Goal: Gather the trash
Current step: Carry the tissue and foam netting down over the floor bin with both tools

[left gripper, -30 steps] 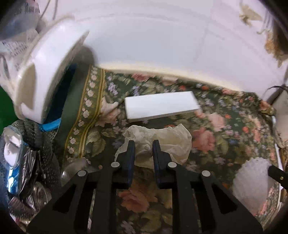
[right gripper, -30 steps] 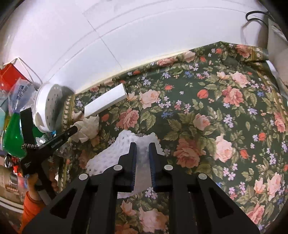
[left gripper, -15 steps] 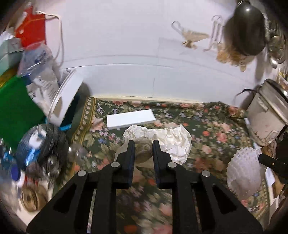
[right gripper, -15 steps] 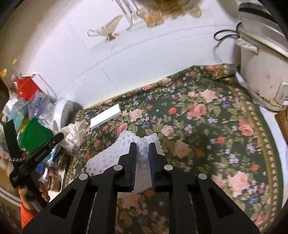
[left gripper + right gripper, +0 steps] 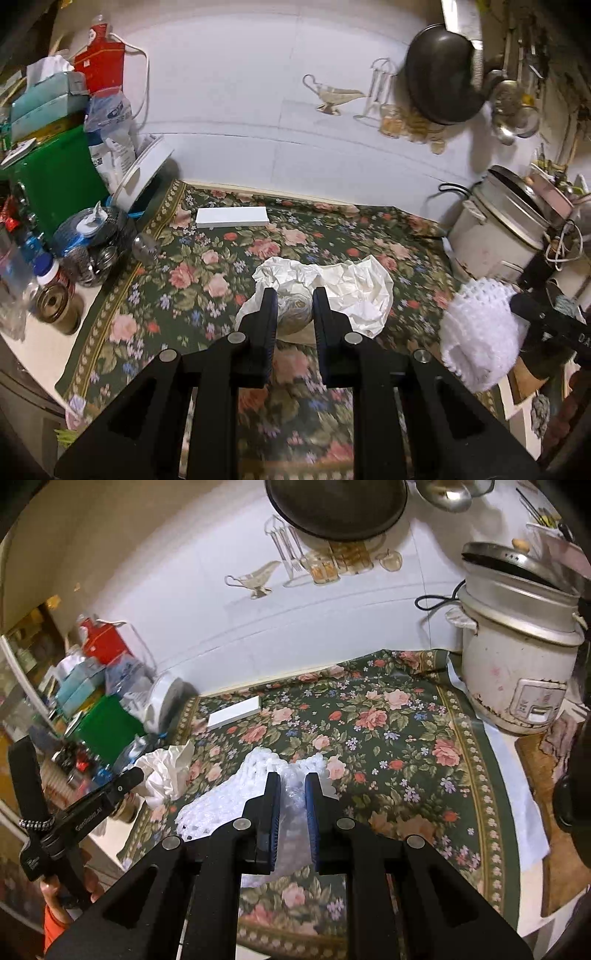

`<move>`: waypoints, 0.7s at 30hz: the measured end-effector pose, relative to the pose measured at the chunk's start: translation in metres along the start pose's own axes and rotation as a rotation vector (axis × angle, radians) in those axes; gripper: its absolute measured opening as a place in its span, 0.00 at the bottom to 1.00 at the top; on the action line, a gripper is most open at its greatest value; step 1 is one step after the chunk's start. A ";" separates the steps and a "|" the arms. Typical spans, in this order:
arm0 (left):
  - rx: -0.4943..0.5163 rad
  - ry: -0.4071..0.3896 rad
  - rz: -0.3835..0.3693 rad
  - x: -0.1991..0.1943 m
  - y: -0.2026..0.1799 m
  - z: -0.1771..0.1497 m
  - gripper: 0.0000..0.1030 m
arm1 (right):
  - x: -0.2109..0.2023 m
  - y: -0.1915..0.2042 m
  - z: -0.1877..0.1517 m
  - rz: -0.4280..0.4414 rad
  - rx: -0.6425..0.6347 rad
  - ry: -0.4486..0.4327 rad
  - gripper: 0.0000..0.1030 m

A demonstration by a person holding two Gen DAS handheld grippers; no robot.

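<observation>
A: On the left, what did we see?

B: Our left gripper [image 5: 294, 308] was clenched on the crumpled white paper wrapper [image 5: 332, 291], lifted above the dark green floral tablecloth [image 5: 192, 295].

A: And to the right?

B: Our right gripper [image 5: 291, 794] was clamped on the white foam fruit net [image 5: 236, 797], also off the cloth. The flat white rectangular box [image 5: 232, 217] lay near the wall.

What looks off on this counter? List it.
The rice cooker has a stained, chipped-looking white body and its lid sits tilted, not closed. A white round lid leans on edge against clutter at the left.
</observation>
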State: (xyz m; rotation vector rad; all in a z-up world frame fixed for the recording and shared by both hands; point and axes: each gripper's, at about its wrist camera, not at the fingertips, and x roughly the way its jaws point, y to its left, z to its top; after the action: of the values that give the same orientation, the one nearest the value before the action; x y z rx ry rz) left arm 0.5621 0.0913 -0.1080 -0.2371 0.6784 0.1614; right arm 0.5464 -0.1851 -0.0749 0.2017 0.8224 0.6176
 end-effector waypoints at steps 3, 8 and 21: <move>0.010 0.000 -0.013 -0.023 -0.005 -0.012 0.18 | -0.014 0.005 -0.009 0.015 0.004 -0.011 0.12; 0.024 0.010 -0.044 -0.050 -0.002 -0.033 0.18 | -0.038 0.024 -0.032 -0.006 0.008 -0.031 0.12; 0.106 0.109 -0.125 -0.119 0.050 -0.120 0.18 | -0.064 0.082 -0.138 -0.091 0.113 0.004 0.12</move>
State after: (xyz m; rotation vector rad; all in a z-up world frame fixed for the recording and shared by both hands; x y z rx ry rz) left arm 0.3871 0.0986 -0.1310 -0.1867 0.7758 -0.0077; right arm 0.3756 -0.1659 -0.0955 0.2646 0.8665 0.4862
